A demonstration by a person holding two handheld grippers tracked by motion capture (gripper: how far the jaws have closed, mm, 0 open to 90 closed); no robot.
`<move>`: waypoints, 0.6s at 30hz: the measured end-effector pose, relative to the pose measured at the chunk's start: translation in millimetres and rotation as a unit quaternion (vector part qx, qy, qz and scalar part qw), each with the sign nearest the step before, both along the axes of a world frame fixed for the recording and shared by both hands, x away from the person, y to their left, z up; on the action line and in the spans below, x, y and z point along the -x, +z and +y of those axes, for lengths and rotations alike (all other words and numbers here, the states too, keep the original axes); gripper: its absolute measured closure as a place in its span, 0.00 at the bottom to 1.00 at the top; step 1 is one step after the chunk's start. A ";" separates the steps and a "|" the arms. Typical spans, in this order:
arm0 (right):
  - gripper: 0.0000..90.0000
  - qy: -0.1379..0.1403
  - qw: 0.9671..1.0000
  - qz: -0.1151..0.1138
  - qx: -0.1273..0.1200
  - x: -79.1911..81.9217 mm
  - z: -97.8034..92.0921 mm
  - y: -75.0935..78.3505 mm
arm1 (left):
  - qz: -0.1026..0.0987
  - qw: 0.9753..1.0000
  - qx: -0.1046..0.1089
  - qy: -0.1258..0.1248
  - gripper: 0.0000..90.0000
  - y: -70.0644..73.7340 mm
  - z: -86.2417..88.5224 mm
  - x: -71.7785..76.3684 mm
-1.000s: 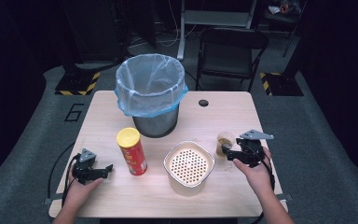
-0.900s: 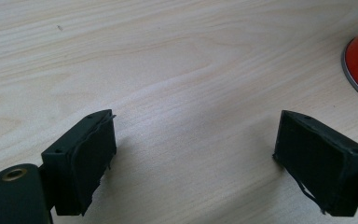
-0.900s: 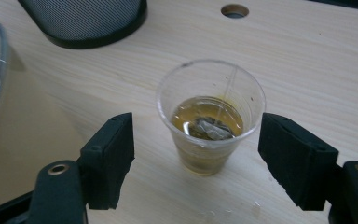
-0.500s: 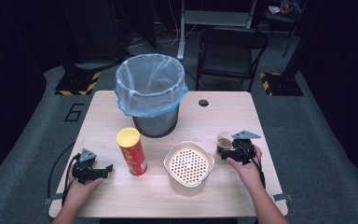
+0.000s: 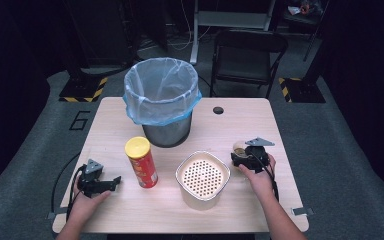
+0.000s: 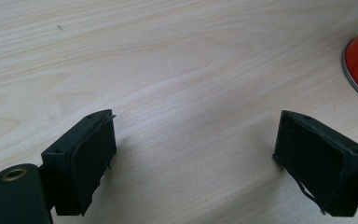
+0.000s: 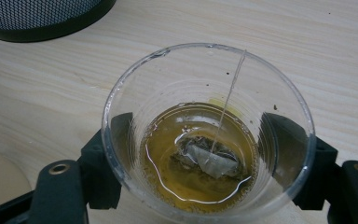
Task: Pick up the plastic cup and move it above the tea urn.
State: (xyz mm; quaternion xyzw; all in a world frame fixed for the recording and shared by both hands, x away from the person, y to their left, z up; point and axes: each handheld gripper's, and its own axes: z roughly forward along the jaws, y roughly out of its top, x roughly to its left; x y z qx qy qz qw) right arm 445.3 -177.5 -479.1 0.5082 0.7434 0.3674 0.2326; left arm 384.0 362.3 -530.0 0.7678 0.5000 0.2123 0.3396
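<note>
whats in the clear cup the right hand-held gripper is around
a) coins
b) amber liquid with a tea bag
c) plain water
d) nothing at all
b: the right gripper view shows the clear cup between the jaws of the right hand-held gripper, holding amber liquid with a tea bag sunk in it and its string running up to the rim.

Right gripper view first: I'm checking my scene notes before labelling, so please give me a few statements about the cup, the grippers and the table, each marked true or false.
1. The clear cup sits between the right gripper's jaws. True.
2. The cup is empty. False: it holds amber liquid and a tea bag.
3. The left gripper grips the red can. False: its jaws stand open over bare table, the can beside them.
4. The bin has a blue-edged liner. True.
5. The strainer bowl is in the bin. False: it stands on the table.
</note>
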 end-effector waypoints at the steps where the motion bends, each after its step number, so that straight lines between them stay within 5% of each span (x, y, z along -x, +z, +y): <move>1: 0.30 -0.001 1.000 0.000 0.001 0.2 0.1 0.4 | 0.000 1.000 0.000 0.000 0.14 0.0 0.0 0.0; 18: 0.37 0.063 0.997 -0.034 0.001 16.3 -18.1 -3.7 | 0.000 1.000 0.000 0.000 0.14 -0.1 -0.1 0.0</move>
